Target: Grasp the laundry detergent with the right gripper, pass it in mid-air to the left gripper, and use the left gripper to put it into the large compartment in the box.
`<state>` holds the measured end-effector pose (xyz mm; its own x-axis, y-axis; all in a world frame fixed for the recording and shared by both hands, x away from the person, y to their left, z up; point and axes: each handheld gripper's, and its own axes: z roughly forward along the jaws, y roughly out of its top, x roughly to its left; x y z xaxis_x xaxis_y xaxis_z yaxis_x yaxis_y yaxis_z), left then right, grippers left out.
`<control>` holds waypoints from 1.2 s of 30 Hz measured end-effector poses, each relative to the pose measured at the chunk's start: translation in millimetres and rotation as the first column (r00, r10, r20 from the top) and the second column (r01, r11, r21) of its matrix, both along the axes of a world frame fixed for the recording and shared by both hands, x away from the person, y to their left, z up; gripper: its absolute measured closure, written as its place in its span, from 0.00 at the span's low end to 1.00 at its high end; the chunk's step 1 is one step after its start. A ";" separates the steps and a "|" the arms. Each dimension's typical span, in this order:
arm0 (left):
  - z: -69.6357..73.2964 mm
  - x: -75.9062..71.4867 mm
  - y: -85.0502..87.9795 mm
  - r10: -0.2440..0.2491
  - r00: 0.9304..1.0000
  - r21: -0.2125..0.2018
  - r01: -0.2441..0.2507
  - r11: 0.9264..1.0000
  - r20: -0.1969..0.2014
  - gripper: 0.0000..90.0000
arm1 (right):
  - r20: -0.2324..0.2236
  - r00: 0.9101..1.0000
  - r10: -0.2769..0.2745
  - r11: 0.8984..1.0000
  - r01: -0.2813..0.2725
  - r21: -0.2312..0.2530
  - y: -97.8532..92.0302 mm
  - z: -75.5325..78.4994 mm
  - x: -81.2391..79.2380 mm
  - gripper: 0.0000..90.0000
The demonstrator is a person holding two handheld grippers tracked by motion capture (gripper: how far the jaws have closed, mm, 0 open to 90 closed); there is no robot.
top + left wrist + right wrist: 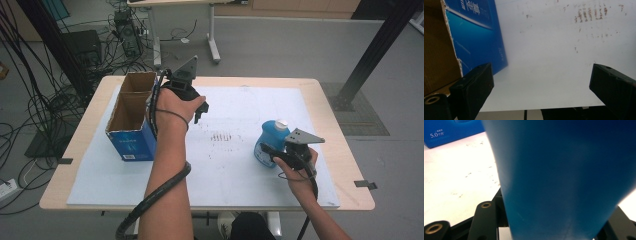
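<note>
My right tool clamps the blue bottle upright on the desk, well right of the open box, ready for lifting. My left tool hangs wide open beside that box, free to steady it.

The light wooden surface sat in the middle of the frame, covered almost edge to edge by a white sheet with brownish smudges near its centre. An open blue cardboard box stood on the sheet at left; a blue plastic bottle stood at right.
</note>
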<state>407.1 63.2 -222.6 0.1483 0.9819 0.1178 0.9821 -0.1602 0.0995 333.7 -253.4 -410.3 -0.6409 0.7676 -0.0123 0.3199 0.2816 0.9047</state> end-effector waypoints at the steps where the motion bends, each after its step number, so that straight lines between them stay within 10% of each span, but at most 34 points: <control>1: 1.4 0.2 -0.3 -0.003 1.000 -0.002 0.003 1.000 0.001 0.07 | 0.000 1.000 0.000 1.000 0.000 0.000 0.0 0.0 0.0 0.50; 12: 16.5 0.5 -2.7 -0.054 0.999 -0.013 0.054 0.998 0.004 0.08 | -0.020 1.000 0.001 1.000 0.000 0.013 -5.2 6.0 2.6 0.50; 21: 33.7 -1.7 -9.1 -0.170 0.985 -0.030 0.171 0.985 0.022 0.09 | -0.028 0.997 0.068 0.998 -0.068 -0.004 -6.7 49.9 15.4 0.50; 29: 57.3 -2.7 -10.4 -0.303 0.952 -0.035 0.304 0.952 0.034 0.09 | -0.067 0.985 0.156 0.988 -0.156 0.003 6.4 89.0 38.1 0.49; 36: 86.2 -0.7 -9.0 -0.447 0.894 -0.041 0.448 0.893 0.043 0.08 | -0.098 0.970 0.222 0.975 -0.221 0.025 17.1 106.8 58.1 0.49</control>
<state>406.3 54.2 -136.5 0.5703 0.8171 0.0838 0.8038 -0.5762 0.1482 391.8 -236.3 -303.5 -0.7924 0.6060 0.0699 0.3396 0.3429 0.8758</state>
